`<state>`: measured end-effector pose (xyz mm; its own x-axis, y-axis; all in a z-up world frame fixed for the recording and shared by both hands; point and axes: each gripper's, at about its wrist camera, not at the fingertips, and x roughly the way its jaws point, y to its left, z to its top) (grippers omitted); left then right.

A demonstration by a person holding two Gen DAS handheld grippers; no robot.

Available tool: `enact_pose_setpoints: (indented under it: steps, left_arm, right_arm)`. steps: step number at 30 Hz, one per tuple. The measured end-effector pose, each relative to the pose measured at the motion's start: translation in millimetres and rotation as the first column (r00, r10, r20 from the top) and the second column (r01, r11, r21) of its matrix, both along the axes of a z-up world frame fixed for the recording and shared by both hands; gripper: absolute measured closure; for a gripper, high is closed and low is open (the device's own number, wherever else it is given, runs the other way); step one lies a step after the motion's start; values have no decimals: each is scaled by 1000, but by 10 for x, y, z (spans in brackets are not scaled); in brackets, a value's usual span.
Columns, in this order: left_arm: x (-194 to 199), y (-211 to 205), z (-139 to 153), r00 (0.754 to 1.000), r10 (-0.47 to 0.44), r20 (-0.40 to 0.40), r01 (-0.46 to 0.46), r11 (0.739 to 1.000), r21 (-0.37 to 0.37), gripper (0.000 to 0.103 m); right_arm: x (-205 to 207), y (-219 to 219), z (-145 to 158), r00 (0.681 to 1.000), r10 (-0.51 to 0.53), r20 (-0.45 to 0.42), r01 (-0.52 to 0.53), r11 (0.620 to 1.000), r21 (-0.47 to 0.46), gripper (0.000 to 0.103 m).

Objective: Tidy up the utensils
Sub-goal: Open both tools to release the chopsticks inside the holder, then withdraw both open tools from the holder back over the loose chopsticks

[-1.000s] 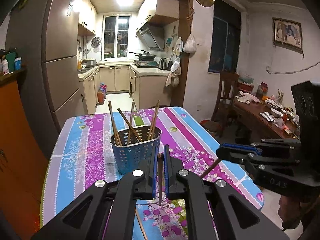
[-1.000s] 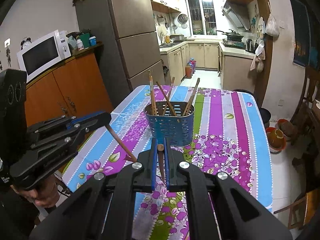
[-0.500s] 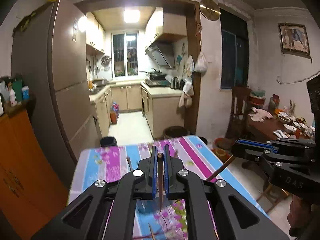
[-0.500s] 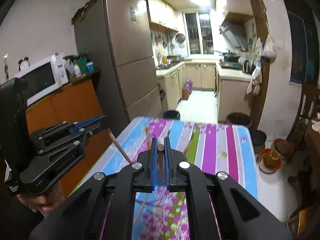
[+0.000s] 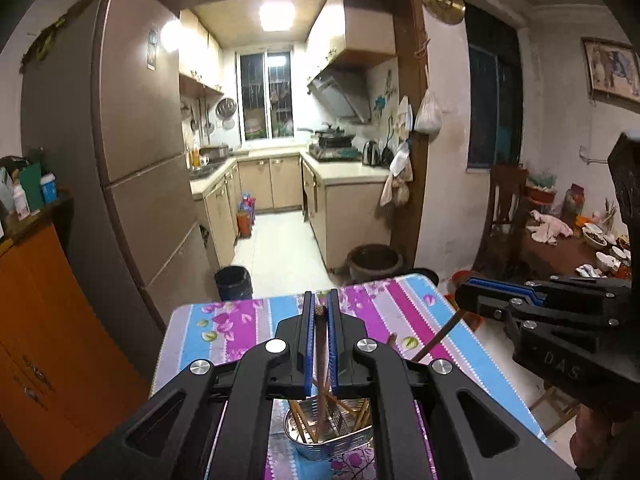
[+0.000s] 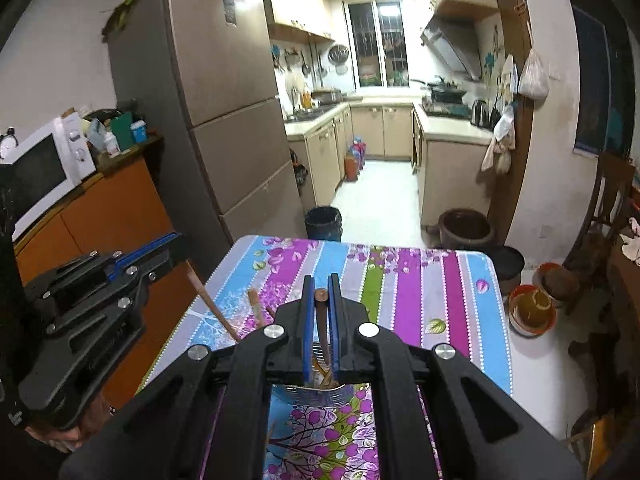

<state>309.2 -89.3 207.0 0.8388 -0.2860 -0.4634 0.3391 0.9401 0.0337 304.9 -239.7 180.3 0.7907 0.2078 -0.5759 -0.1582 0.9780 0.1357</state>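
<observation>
My left gripper (image 5: 319,312) is shut on a brown chopstick (image 5: 320,344) that hangs down into the metal utensil holder (image 5: 328,440) right below it. My right gripper (image 6: 320,296) is shut on another brown chopstick (image 6: 322,328), also pointing down into the holder (image 6: 316,394). The holder has several chopsticks in it and stands on the striped floral tablecloth (image 5: 384,312). The right gripper shows at the right of the left wrist view (image 5: 472,300) and the left gripper at the left of the right wrist view (image 6: 176,248).
The table (image 6: 420,280) ends ahead, with a black bin (image 6: 324,222) and a brown pot (image 6: 466,228) on the floor beyond. A fridge (image 6: 232,100) and orange cabinet (image 6: 100,220) with a microwave (image 6: 40,168) stand left. Bowls (image 6: 532,314) lie on the floor right.
Both grippers have risen and moved forward over the holder, which now sits right under them instead of ahead. Each chopstick now reaches down into the holder.
</observation>
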Motion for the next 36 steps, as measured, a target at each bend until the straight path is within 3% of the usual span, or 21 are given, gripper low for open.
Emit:
enact_pose_setpoints:
  steps: [13, 22, 24, 27, 34, 36]
  left_arm:
    - [590, 55, -601, 986, 21, -167, -18, 1000, 18, 96]
    - [803, 103, -890, 968, 32, -249, -39, 999, -24, 96]
    - [836, 142, -877, 970, 58, -236, -66, 998, -26, 95]
    - [834, 206, -760, 978, 81, -194, -89, 995, -35, 88]
    - [552, 404, -465, 989, 139, -54, -141, 989, -39, 82]
    - [350, 442, -466, 991, 136, -15, -136, 991, -9, 80]
  right_arm:
    - [505, 158, -568, 981, 9, -196, -9, 1000, -2, 98]
    - [717, 179, -785, 971, 10, -239, -5, 1000, 19, 98]
    - [758, 172, -779, 973, 1, -232, 3, 1000, 18, 95]
    - [771, 100, -705, 979, -31, -199, 36, 999, 20, 84]
    - [572, -190, -480, 991, -54, -125, 59, 998, 31, 84]
    - [445, -292, -456, 993, -44, -113, 48, 998, 35, 84]
